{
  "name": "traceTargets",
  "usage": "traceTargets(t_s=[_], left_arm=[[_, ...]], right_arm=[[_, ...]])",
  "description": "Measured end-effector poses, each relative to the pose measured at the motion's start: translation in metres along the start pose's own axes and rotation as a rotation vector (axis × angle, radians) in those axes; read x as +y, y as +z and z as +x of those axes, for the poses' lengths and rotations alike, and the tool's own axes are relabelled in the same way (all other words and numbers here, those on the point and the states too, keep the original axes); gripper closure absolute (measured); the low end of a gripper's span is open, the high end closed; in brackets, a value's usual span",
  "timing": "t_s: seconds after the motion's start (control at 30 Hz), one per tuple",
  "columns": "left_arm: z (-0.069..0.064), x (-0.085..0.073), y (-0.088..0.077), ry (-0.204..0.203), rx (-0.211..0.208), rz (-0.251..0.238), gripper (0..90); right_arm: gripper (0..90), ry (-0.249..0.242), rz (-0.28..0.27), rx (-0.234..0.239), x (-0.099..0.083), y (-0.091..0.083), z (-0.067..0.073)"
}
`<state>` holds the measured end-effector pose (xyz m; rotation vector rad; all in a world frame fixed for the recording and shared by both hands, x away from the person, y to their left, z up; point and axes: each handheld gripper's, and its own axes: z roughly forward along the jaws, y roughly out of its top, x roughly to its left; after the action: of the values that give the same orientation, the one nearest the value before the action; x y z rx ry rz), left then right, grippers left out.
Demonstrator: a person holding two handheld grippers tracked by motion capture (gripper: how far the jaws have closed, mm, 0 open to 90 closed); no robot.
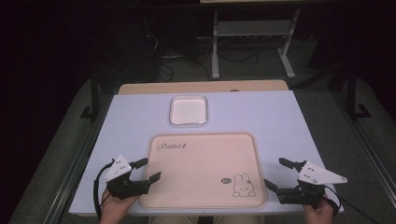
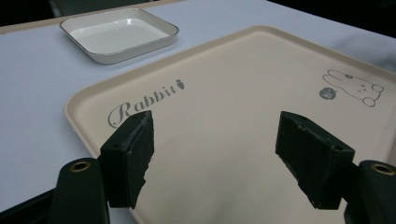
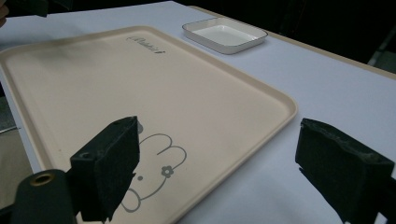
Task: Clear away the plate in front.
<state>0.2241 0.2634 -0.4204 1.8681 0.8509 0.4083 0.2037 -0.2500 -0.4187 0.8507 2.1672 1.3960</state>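
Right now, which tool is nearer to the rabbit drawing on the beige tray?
Right. The right tool sits open just off the beige plastic tray's near right corner, beside the rabbit drawing. The left tool is open at the tray's opposite, near left edge.

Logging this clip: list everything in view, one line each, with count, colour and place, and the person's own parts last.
tray: 1, beige with a rabbit drawing and the word Rabbit, near middle of the table, nothing on it.
dish: 1, white, square, shallow, empty, beyond the tray.
table: 1, pale lavender top with a wooden far edge.
metal stand: 1, grey, on the floor behind the table.
left gripper: 1, black with grey plate, open, at the tray's left edge.
right gripper: 1, black with grey plate, open, right of the tray.
hands: 2, at the near edge.
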Motion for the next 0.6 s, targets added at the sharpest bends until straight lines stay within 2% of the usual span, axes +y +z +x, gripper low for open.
traceTargets(t_s=[0.47, 0.6], left_arm=[[-0.0003, 0.0, 0.0021, 0.015, -0.009, 0.002, 28.5], [0.0008, 0.0002, 0.0025, 0.016, 0.008, 0.001, 28.5]], right_arm=[[12.9, -0.009, 0.006, 0.006, 0.0004, 0.0017, 0.001], [12.9, -0.007, 0.007, 0.008, 0.0003, 0.0017, 0.0013]])
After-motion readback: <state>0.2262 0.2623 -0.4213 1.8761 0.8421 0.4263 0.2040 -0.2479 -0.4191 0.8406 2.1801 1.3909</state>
